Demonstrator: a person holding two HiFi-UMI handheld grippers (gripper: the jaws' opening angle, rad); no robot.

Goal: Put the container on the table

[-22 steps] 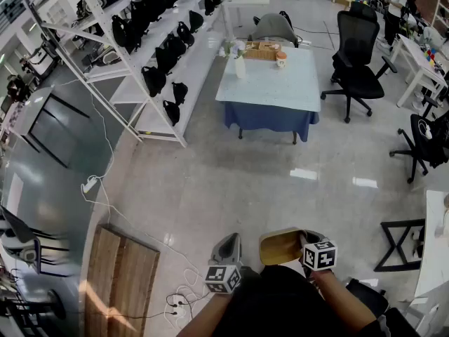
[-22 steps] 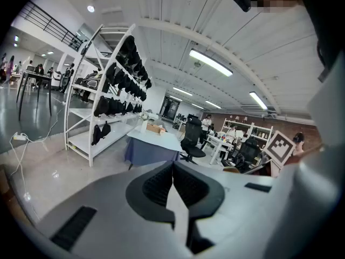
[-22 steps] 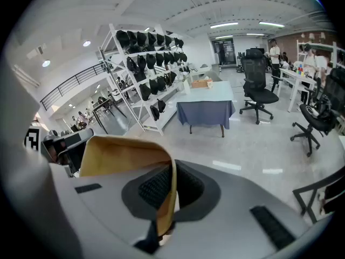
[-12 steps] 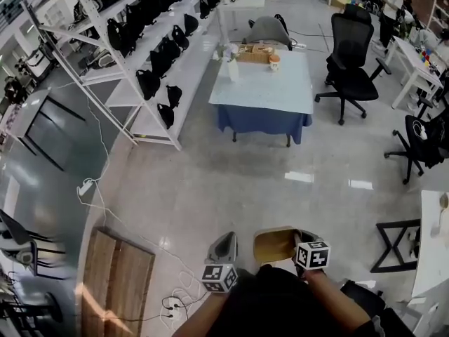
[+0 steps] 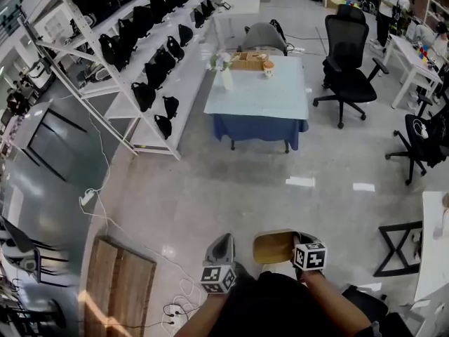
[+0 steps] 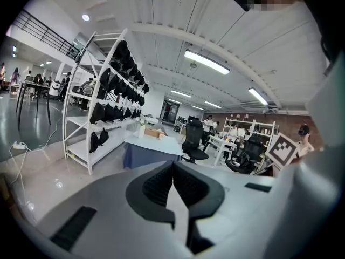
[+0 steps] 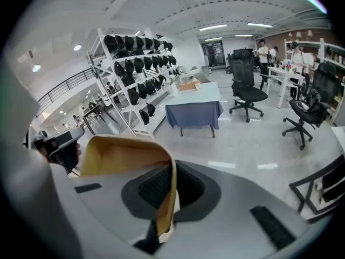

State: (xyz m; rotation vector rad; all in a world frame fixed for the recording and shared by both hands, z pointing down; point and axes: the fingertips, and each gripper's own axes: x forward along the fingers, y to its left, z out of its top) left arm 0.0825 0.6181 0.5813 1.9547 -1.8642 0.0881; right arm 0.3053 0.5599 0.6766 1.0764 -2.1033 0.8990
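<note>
A tan open container [image 5: 274, 247] hangs in front of the person, low in the head view, with my right gripper [image 5: 300, 242] shut on its wall. In the right gripper view the container's thin rim [image 7: 170, 190] is pinched between the two dark pads, its hollow [image 7: 121, 154] to the left. My left gripper [image 5: 223, 246] is beside it on the left, shut and empty; its pads [image 6: 161, 185] meet with nothing between. The table [image 5: 258, 93] with a pale top and blue skirt stands far ahead across the floor.
On the table's far end are a wooden tray [image 5: 248, 61], a cup [image 5: 268, 67] and a white vase [image 5: 226, 78]. White shelving with black bags [image 5: 144, 55] runs along the left. Office chairs [image 5: 347, 55] stand right of the table. A wooden board [image 5: 116, 283] and cables lie at lower left.
The view has advanced across the floor; the table and shelving have shifted slightly in the frame. Both grippers and the held container keep their places in front of the person.
</note>
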